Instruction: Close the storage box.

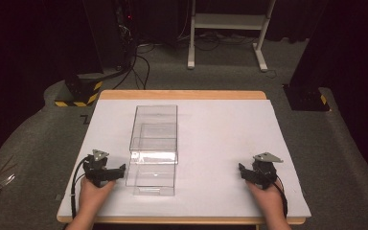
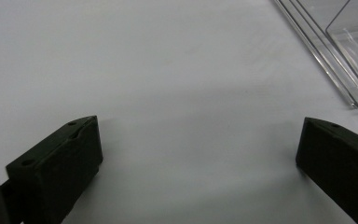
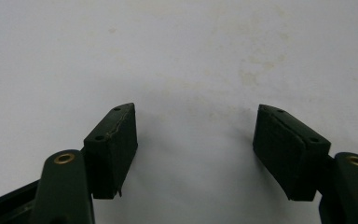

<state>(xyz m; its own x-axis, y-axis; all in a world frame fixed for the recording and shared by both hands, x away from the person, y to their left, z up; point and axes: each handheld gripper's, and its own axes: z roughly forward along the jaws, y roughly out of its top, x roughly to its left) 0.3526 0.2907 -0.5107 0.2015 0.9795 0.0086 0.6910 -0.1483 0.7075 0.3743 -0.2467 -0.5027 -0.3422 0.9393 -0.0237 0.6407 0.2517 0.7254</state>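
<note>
1. The clear box point(image 1: 154, 148) lies lengthwise on the white table cover point(image 1: 220, 139), its near end toward you. It looks like two transparent parts, one partly inside the other, so I judge the work is to slide or separate them.
2. Your left gripper point(image 1: 120, 171) rests on the cover just beside the near left corner of the clear box, not touching it. Its jaws stand wide apart with nothing between them; in the left gripper view the box corner point(image 2: 349, 70) is off to the side of the gripper point(image 2: 198, 140).
3. Your right gripper point(image 1: 243, 171) is well apart from the clear box, on its right side. Its jaws are also released, with bare cover between them point(image 3: 196, 126).
4. Both hands lie low and point forward and slightly inward toward the box, which looks like a ready pose.
</note>
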